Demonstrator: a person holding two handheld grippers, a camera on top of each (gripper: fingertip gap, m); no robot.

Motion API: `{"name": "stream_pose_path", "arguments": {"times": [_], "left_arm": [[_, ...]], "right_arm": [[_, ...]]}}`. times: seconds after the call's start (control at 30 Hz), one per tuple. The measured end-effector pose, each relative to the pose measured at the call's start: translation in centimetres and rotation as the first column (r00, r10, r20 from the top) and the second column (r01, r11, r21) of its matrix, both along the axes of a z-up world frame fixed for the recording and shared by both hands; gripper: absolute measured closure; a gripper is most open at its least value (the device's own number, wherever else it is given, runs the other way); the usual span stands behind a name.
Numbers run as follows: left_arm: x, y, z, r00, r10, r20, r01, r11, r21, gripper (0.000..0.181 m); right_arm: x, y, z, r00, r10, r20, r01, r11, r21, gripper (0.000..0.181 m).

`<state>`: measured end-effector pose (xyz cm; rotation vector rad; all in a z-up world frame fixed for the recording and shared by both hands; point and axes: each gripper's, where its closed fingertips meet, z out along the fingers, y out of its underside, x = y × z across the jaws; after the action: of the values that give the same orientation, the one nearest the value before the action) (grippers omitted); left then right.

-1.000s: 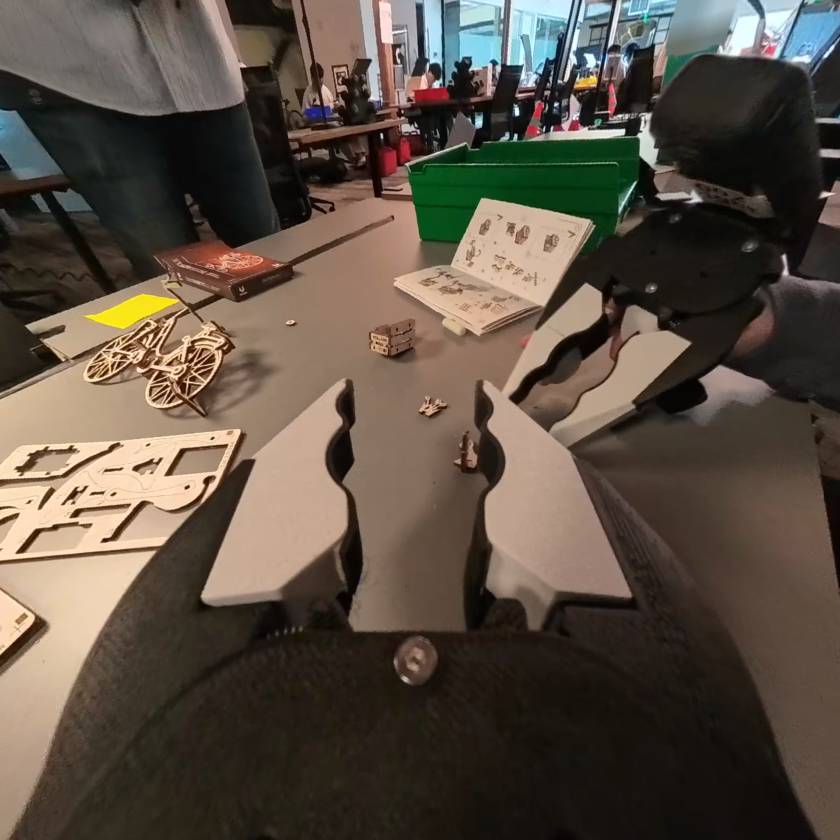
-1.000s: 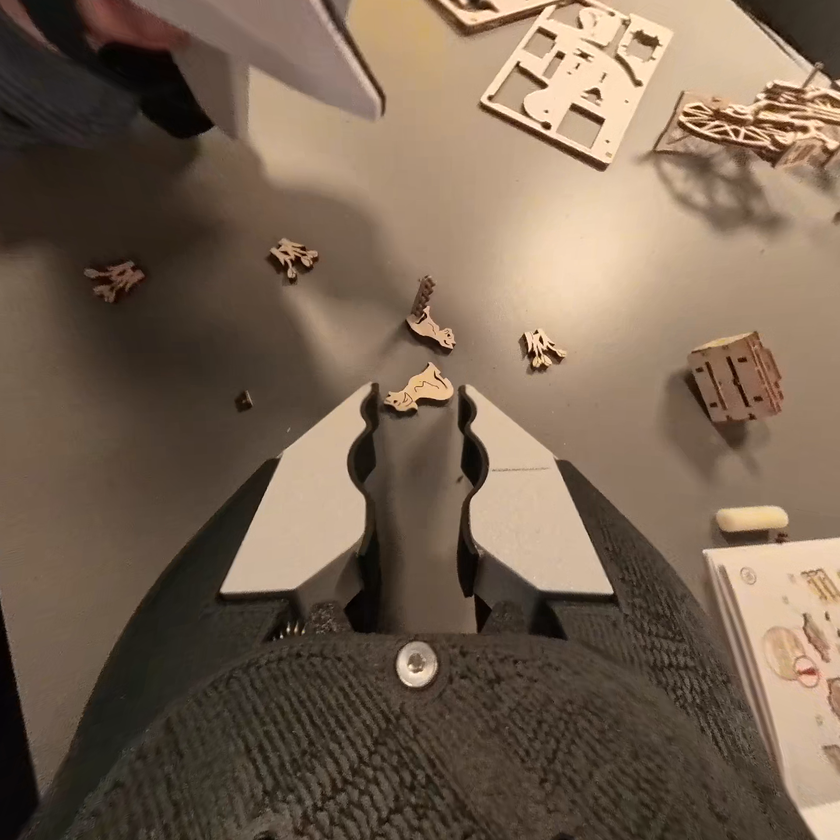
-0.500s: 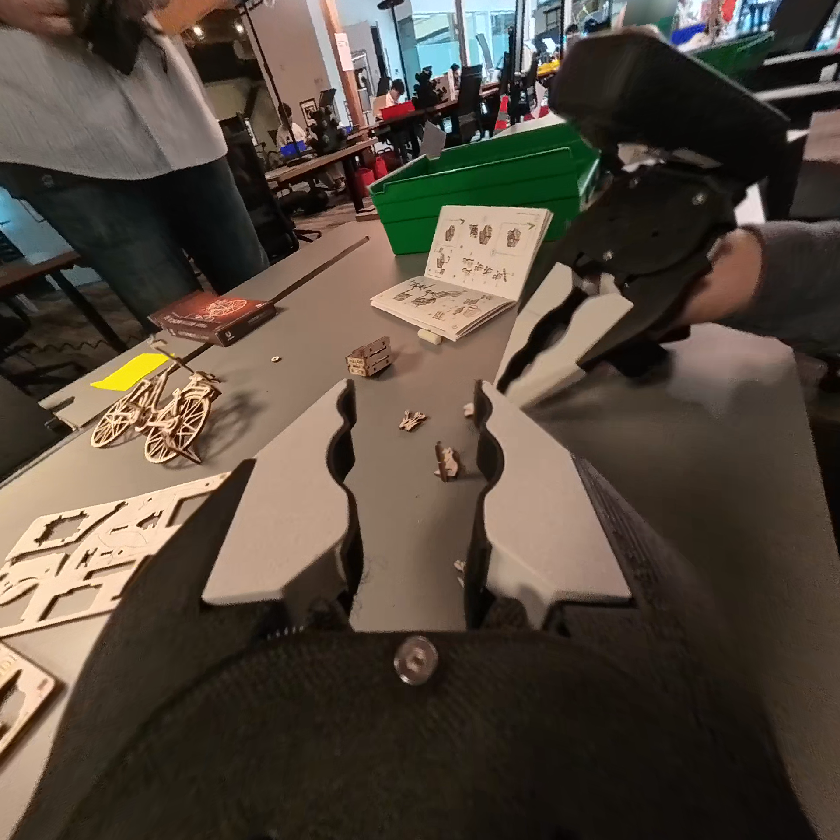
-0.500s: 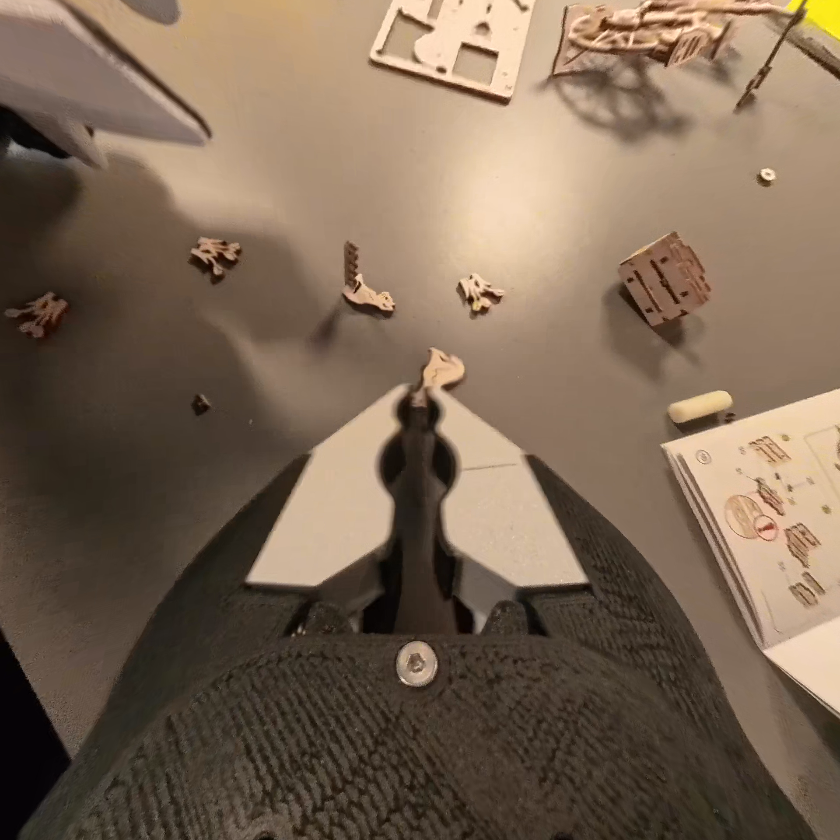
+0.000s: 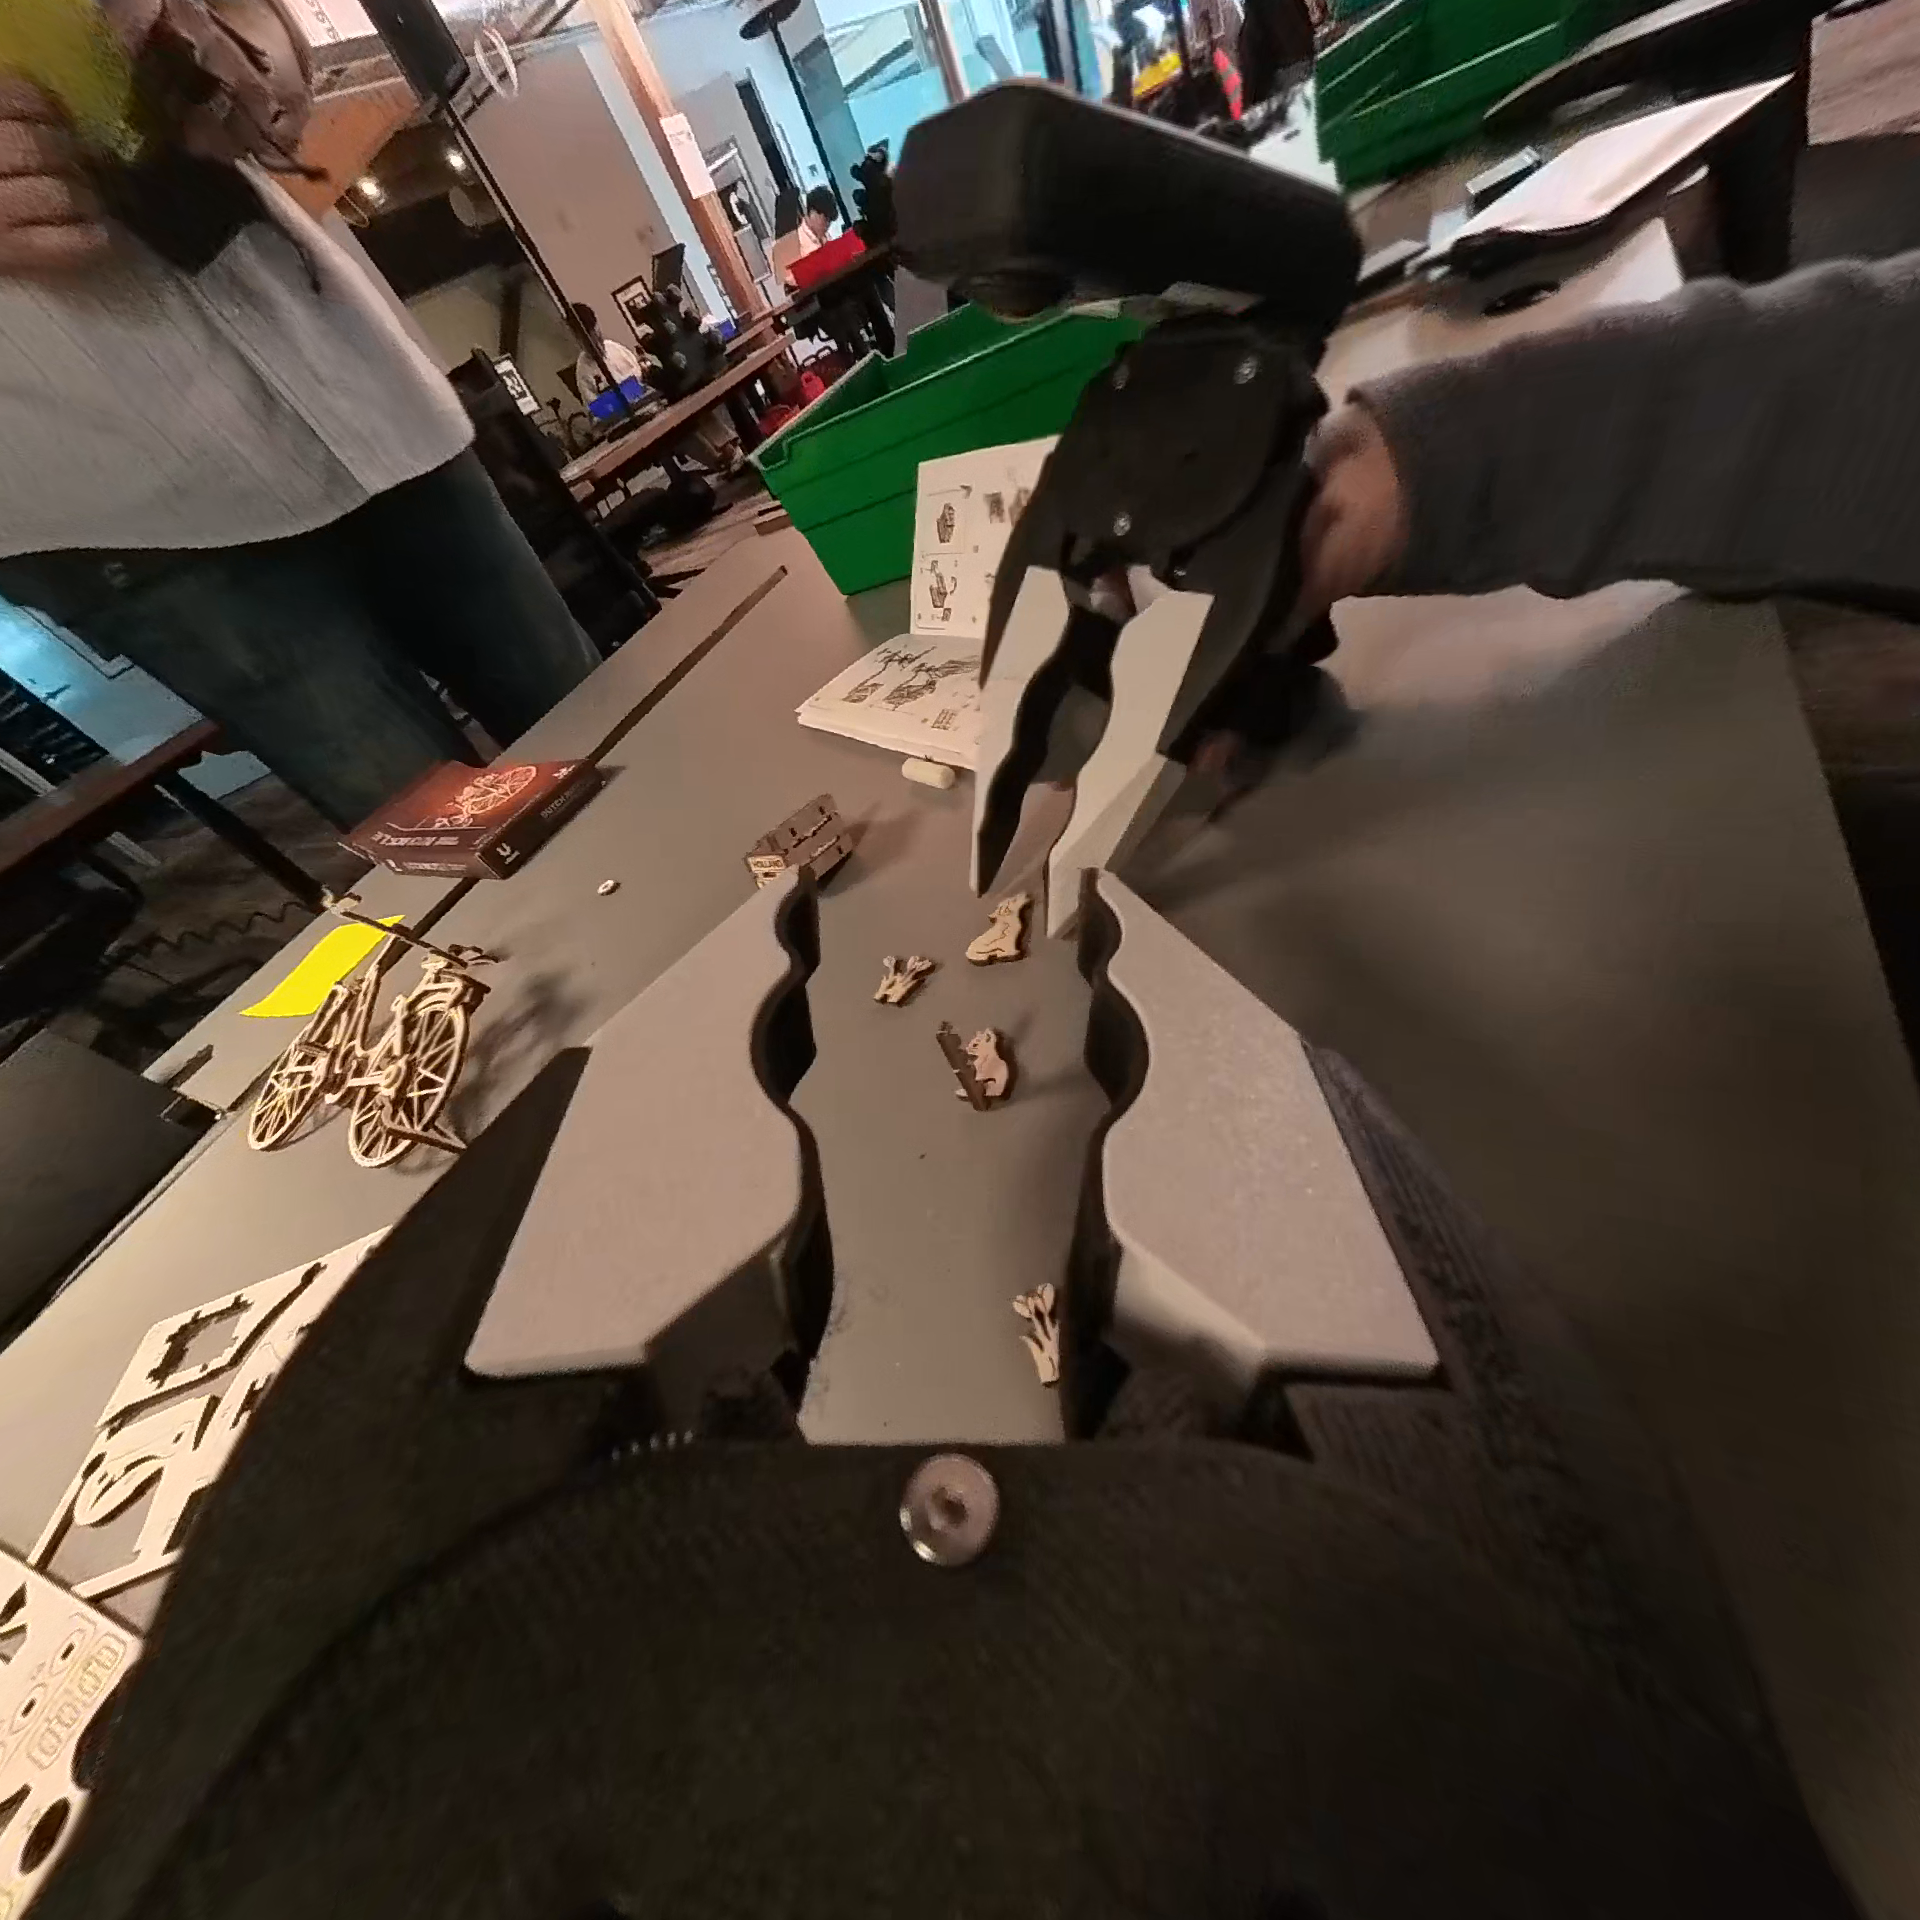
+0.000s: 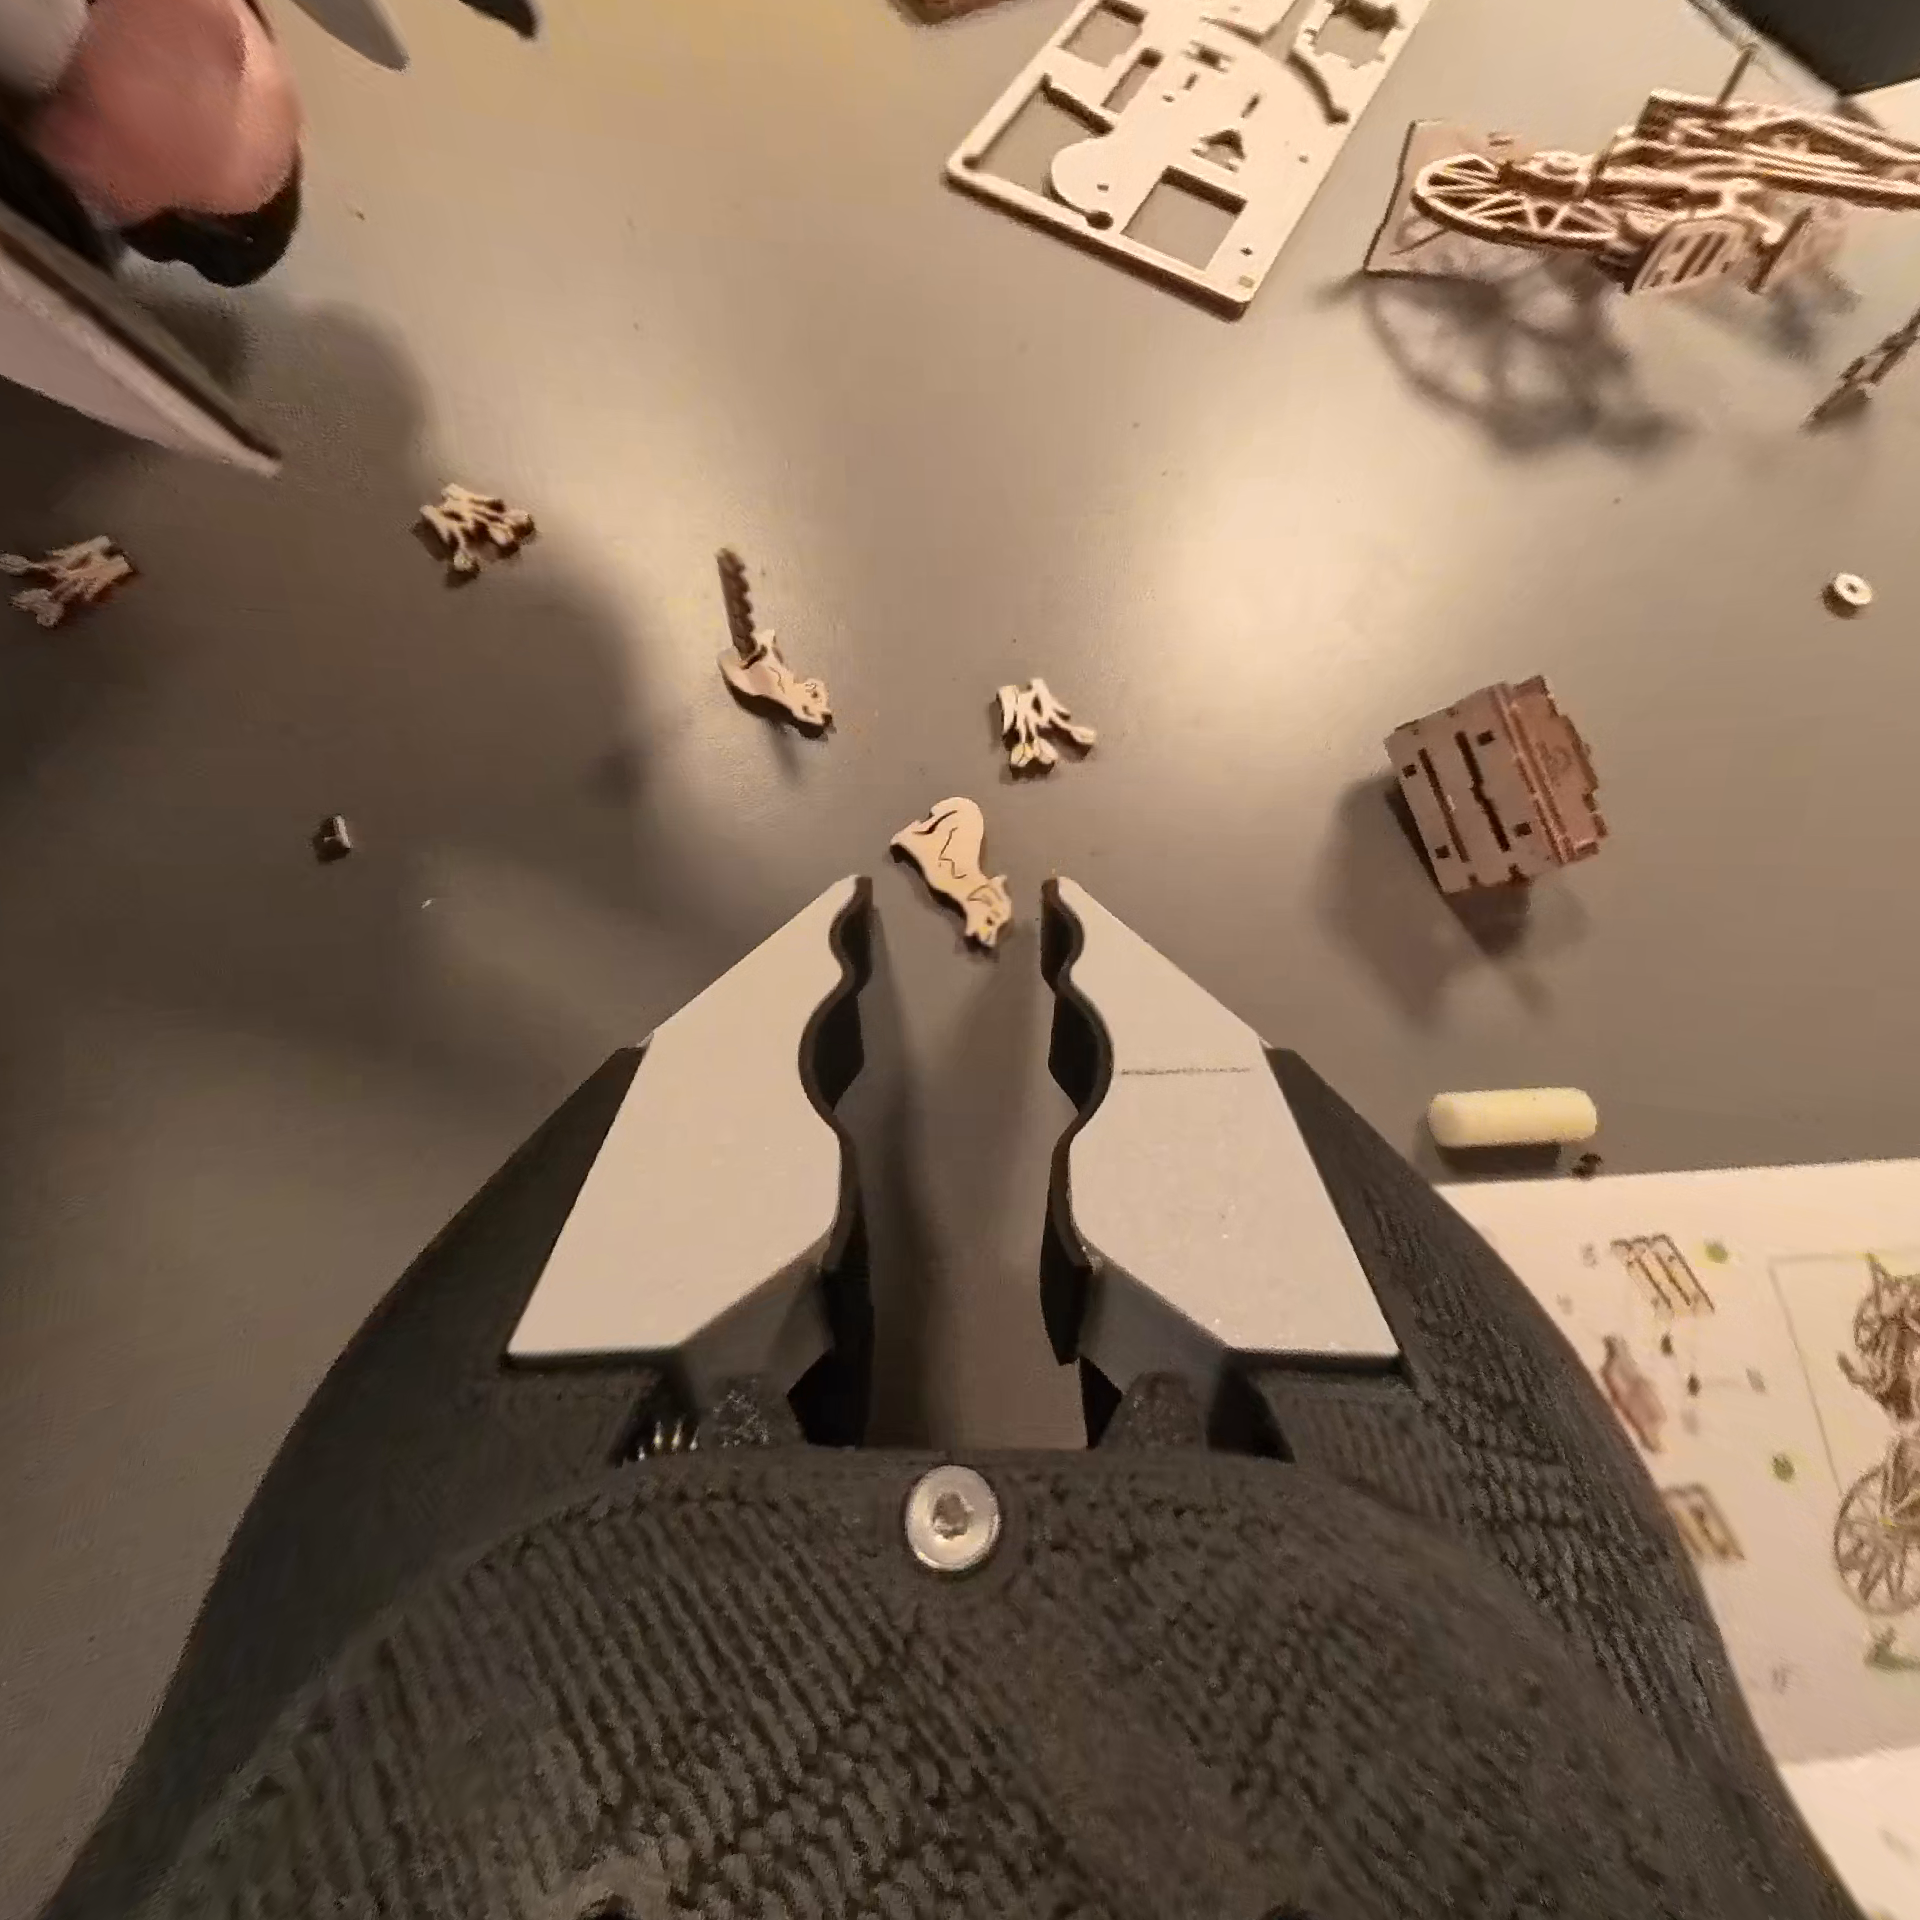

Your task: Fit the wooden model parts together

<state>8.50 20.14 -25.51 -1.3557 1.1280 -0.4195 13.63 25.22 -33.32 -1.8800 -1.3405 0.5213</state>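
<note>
A flat wooden cat piece lies on the grey table just ahead of my right gripper, which is open and empty, its tips on either side of the piece's near end. In the left wrist view the same piece lies under the right gripper, which points down at it. A second cat piece on a toothed bar stands farther off and also shows between my left fingers. My left gripper is open and empty, low over the table.
Small flower-shaped pieces lie scattered. A little wooden crate, a pale stick and an instruction booklet are to the right. A wooden bicycle, cut-out sheet, dark box and green bins stand around. A person stands at the far left. The left gripper's tips are roughly 11 centimeters from the right gripper's.
Half a second ago my right gripper was shut on the flat cat piece; now it is open and the piece lies on the table. My left gripper shifted its view and stayed open.
</note>
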Motion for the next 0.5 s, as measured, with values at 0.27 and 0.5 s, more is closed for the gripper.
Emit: {"name": "stream_pose_path", "arguments": {"times": [0.27,0.5], "left_arm": [[-0.23,0.13,0.28,1.0,0.0,0.03,0.0,1.0,-0.015,0.132],[0.14,-0.04,-0.27,1.0,-0.005,-0.017,0.005,1.0,0.01,0.133]], "right_arm": [[-0.25,-0.4,-0.32,0.987,0.159,0.026,-0.156,0.984,-0.083,0.174],[-0.18,-0.52,0.1,0.982,0.177,0.069,-0.175,0.984,-0.036,0.175]]}}
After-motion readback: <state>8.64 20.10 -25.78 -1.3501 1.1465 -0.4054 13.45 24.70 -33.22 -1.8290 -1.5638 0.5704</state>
